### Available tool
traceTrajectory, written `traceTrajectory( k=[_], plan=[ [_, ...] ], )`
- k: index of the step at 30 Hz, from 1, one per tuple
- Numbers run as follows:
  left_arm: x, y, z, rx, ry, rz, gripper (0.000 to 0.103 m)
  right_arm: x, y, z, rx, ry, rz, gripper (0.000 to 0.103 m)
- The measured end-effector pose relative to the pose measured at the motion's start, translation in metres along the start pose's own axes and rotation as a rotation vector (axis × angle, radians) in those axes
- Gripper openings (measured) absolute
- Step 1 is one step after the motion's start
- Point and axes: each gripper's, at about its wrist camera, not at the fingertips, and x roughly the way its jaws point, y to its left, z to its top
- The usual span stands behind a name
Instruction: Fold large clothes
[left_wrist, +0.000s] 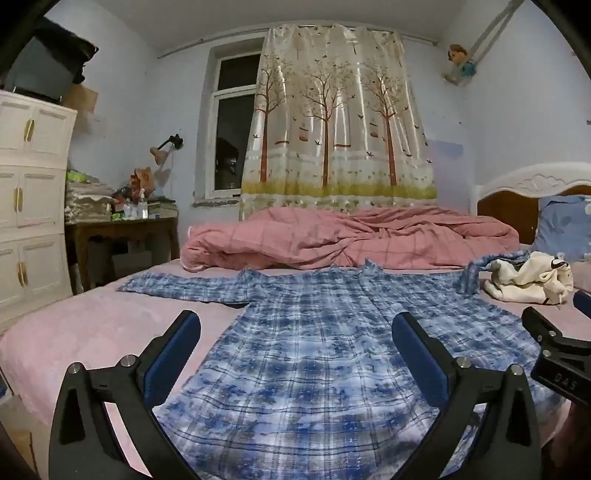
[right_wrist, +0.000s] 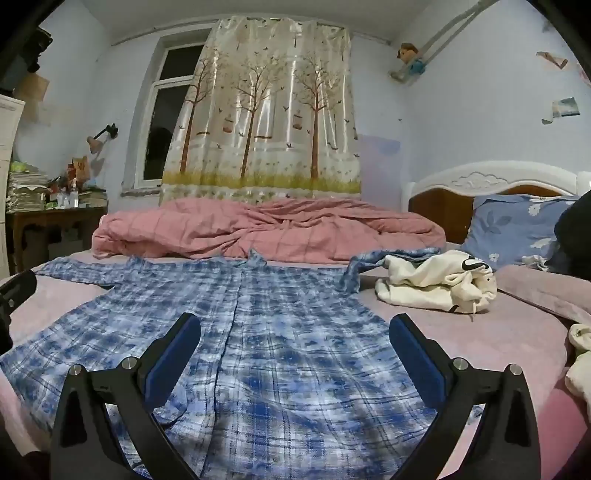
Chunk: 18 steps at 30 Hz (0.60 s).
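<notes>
A blue and white plaid shirt (left_wrist: 314, 350) lies spread flat, front up, on the pink bed (left_wrist: 92, 332), collar toward the far side. Its left sleeve stretches out flat; its right sleeve (right_wrist: 360, 271) is bunched up near a cream garment. It also shows in the right wrist view (right_wrist: 288, 350). My left gripper (left_wrist: 295, 328) is open and empty, above the shirt's hem on the left half. My right gripper (right_wrist: 295, 328) is open and empty, above the hem on the right half. The right gripper's fingers (left_wrist: 546, 332) show at the right edge of the left wrist view.
A cream sweatshirt (right_wrist: 436, 284) lies crumpled to the right of the shirt. A rolled pink duvet (right_wrist: 266, 232) runs along the far side of the bed. A blue flowered pillow (right_wrist: 517, 229) rests at the headboard. A white cabinet (left_wrist: 33, 192) and a cluttered side table (left_wrist: 122, 221) stand left.
</notes>
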Motion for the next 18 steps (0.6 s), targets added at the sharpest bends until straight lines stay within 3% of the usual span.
traceTrajectory(
  k=[8,18],
  plan=[
    [-0.018,-0.003,0.0,0.14,-0.092,0.083,0.103,0.002,-0.002,-0.001,0.02,0.001,0.01,0.103],
    [-0.017,0.042,-0.003,-0.045,-0.068,0.074,0.103,-0.007,0.0,-0.002,0.014,-0.036,0.016,0.103]
  ],
)
